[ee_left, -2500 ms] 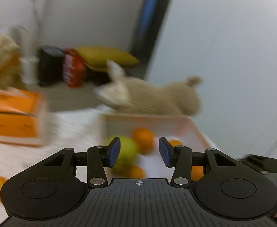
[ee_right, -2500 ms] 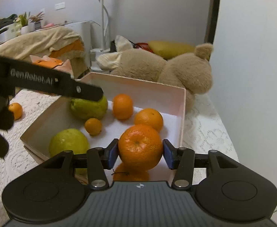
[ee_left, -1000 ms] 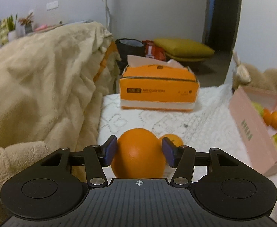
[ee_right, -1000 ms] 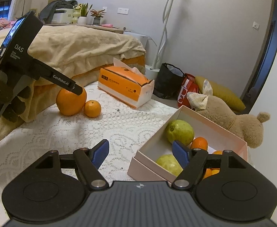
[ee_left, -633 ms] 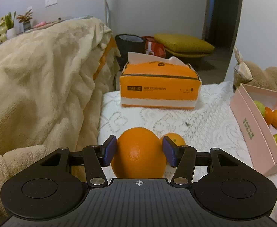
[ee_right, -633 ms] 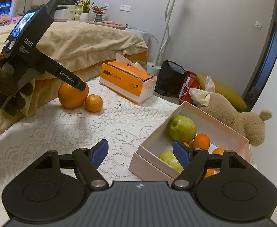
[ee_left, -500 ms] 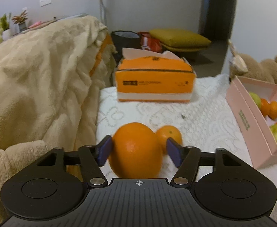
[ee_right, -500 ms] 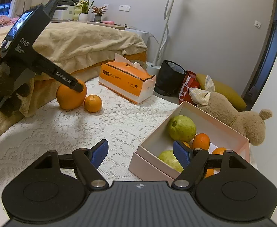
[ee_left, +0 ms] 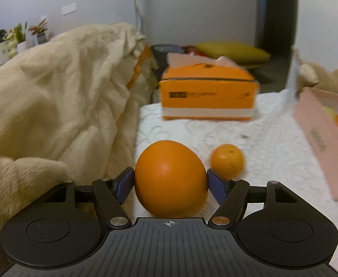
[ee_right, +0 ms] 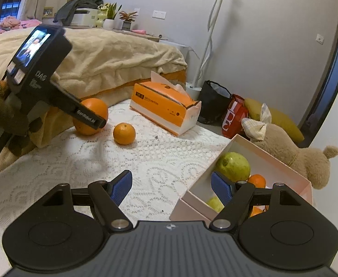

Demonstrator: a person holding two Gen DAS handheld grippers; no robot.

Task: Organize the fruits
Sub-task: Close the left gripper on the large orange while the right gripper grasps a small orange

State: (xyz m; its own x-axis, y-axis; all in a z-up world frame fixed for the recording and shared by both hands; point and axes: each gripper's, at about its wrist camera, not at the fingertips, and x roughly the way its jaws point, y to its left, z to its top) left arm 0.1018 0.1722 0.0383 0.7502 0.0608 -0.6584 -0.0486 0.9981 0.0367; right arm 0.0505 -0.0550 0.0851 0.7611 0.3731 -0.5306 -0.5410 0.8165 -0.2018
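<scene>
White lace cloth (ee_right: 169,159) is covering the surface where the pink box (ee_right: 291,173) is sitting. Inside that box two green fruits and at least two oranges are showing, so sorting is looking well underway. Left of the box, two fruits are waiting: a big orange (ee_left: 171,177) and a small orange (ee_left: 226,161). The left gripper (ee_left: 170,182) has just been widening, its pads bracketing the big orange. The right gripper (ee_right: 171,182) is hanging agape and empty beside the box.
</scene>
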